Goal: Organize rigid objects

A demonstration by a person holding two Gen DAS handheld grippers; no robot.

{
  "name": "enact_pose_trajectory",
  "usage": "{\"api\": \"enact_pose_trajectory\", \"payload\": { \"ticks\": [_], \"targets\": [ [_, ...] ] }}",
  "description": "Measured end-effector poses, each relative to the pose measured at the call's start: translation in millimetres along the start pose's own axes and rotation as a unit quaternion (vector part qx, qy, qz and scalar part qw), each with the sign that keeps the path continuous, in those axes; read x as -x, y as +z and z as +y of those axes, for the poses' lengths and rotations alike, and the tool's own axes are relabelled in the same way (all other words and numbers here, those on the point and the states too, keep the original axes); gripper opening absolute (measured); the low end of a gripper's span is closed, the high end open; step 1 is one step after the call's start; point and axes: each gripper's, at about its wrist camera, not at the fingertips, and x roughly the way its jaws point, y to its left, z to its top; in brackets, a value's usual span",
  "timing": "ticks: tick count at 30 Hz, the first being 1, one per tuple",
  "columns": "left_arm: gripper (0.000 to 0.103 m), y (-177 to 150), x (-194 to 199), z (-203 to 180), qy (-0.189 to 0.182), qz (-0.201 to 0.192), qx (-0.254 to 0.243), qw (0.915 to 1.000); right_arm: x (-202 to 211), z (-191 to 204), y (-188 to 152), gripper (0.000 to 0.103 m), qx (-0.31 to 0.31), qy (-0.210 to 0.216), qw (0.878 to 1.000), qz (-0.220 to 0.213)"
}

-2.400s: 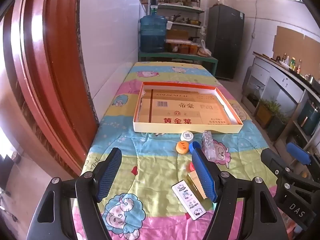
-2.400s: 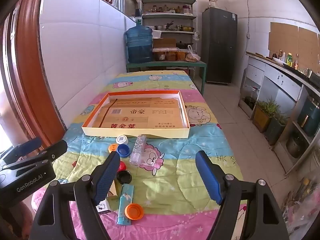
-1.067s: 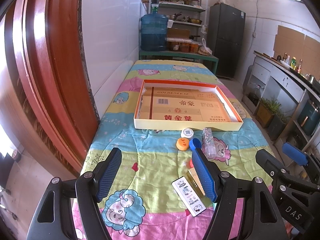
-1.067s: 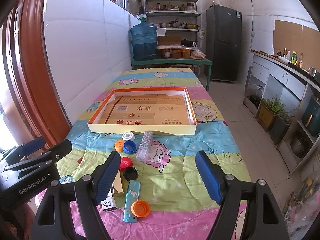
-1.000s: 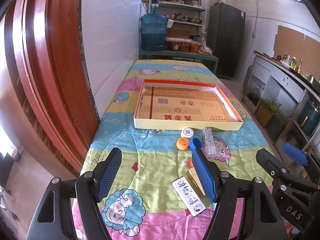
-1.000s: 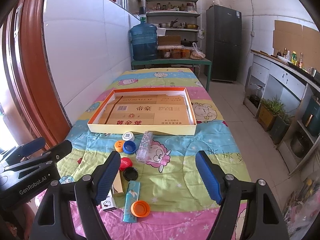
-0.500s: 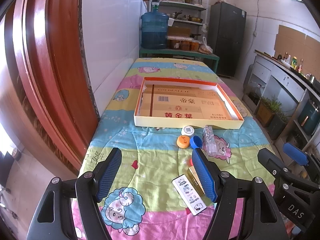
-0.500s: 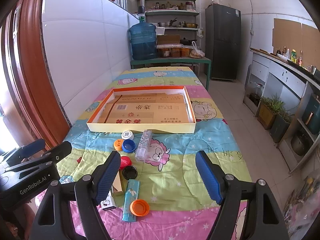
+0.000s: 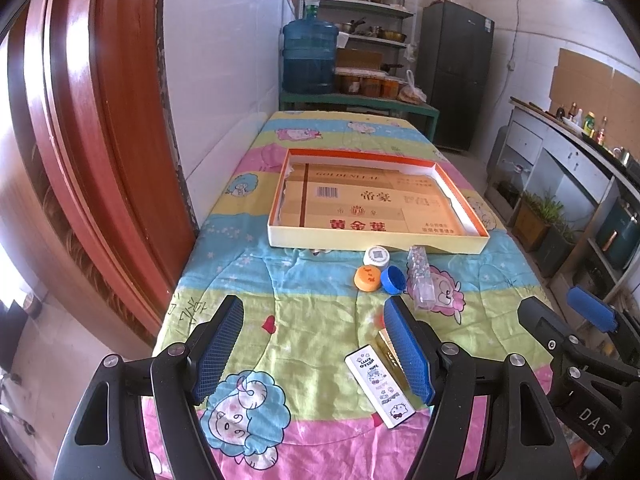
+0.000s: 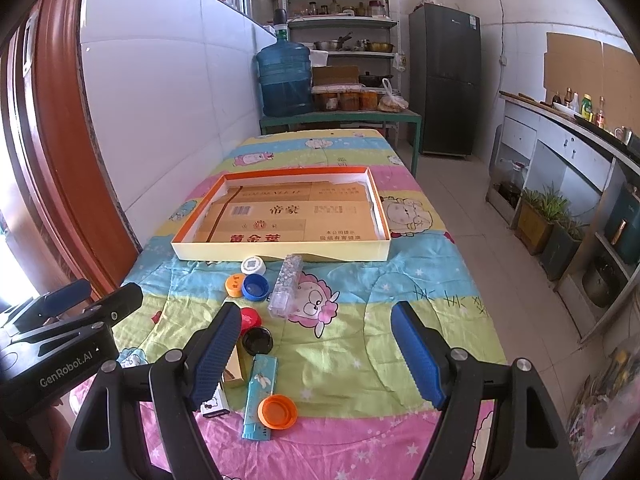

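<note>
Both my claws hang over the near end of the surface (image 10: 400,280), each spread wide and gripping nothing. My left claw (image 9: 312,348) has only bare cartoon-print cloth between its fingers. Just beside its right finger lie a white printed box (image 9: 380,386) and a gold box (image 9: 387,350), side by side and partly hidden by that finger.

My right claw (image 10: 316,350) is also released. Against its left finger sit a red cap (image 10: 250,317) and a black cap (image 10: 257,340), and just below them a light blue packet (image 10: 260,396) with an orange lid (image 10: 277,411) touching its lower right side.

Ahead of both claws, an orange cap (image 10: 235,285) and a blue cap (image 10: 255,286) sit together, a white cap (image 10: 253,265) just past them, and a clear plastic case (image 10: 285,287) lying flat to their right. Beyond those is the shallow orange-rimmed tray (image 10: 280,252), lined with flattened cardboard, with no loose items in it.
</note>
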Motion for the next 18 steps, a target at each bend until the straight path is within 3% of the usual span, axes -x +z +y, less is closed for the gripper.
{"api": "enact_pose_trajectory", "payload": {
  "ticks": [18],
  "targets": [
    [0.074, -11.7, -7.7, 3.6, 0.001, 0.015, 0.006, 0.9999, -2.4, -4.6, -10.1, 0.077, -0.001, 0.001, 1.000, 0.013]
  ]
}}
